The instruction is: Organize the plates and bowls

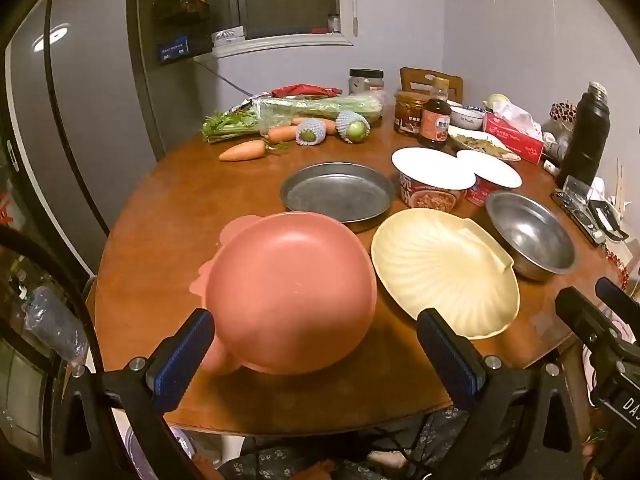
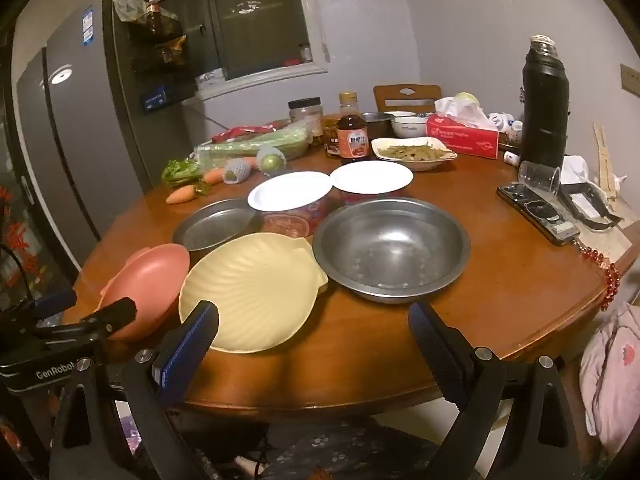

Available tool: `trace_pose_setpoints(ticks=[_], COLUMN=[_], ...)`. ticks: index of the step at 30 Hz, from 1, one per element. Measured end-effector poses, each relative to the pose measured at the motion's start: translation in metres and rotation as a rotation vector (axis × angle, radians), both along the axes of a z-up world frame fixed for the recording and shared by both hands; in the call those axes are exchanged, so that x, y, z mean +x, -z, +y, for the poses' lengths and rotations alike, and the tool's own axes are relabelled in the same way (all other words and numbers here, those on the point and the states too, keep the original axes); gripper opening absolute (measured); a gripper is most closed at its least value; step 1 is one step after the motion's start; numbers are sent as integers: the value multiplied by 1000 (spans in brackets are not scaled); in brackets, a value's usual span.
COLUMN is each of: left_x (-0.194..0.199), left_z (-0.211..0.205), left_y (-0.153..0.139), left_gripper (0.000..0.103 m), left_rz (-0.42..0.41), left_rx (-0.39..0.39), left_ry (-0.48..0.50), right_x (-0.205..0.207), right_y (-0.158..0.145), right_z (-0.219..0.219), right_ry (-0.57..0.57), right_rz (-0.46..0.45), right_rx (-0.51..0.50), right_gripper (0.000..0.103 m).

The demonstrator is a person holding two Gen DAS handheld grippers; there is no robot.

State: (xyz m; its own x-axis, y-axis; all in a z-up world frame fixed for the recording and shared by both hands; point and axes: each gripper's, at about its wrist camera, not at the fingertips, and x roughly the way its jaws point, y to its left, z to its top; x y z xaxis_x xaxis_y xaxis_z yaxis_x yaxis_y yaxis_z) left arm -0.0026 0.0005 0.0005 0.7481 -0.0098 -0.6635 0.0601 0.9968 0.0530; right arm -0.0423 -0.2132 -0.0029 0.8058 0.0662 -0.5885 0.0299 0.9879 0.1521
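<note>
- Dishes sit in a bunch at the near side of the round wooden table [image 2: 400,344]. The pink bowl [image 1: 288,296] is upside down on a flat pink piece, just left of the cream shell plate [image 1: 444,268].
- Pink bowl and shell plate look like light, stiff plastic. The bowl's round back looks slippery, so its rim is likely the best place to grab. The shell plate has a thin wavy rim that fingers could pinch.
- Right of the shell plate, the steel bowl [image 2: 392,248] looks hard and smooth and may slide or clang. Its rolled rim is the place to hold.
- Behind the shell plate lies the flat steel pan [image 1: 338,194], with a low rim.
- The left gripper [image 1: 316,344] is wide open and empty, with the pink bowl right in front of it. The right gripper [image 2: 314,340] is also wide open and empty, in front of the shell plate.
- Two noodle cups [image 2: 292,204] stand just behind the shell plate, so going that way is tight.
- Bare wood in front of the steel bowl gives room, but the table edge is close.
</note>
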Motion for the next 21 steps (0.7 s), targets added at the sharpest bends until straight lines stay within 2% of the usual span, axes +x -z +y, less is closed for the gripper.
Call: trace_pose_setpoints(ticks=[3,5,8,12,21], left_x=[-5,2,3,4,2], left_z=[-6,-2,1,-8,-7], left_y=[4,8,5,8,6], left_gripper=[102,102,102,102,101], left_rz=[11,58,66,61,47], left_rx=[20,-8,-10,12,8], left_ry=[8,10,16,13,16], right_x=[1,-1,-3,-2,-4], right_y=[0,-2,-1,0,-2], right_z=[0,7,1,-2,1], right_ry=[14,5,-7,-15,-16], right_rz=[8,-8,-12,2,-2], right_rx=[-5,9,28,37,25], right_gripper=[96,96,96,96,96])
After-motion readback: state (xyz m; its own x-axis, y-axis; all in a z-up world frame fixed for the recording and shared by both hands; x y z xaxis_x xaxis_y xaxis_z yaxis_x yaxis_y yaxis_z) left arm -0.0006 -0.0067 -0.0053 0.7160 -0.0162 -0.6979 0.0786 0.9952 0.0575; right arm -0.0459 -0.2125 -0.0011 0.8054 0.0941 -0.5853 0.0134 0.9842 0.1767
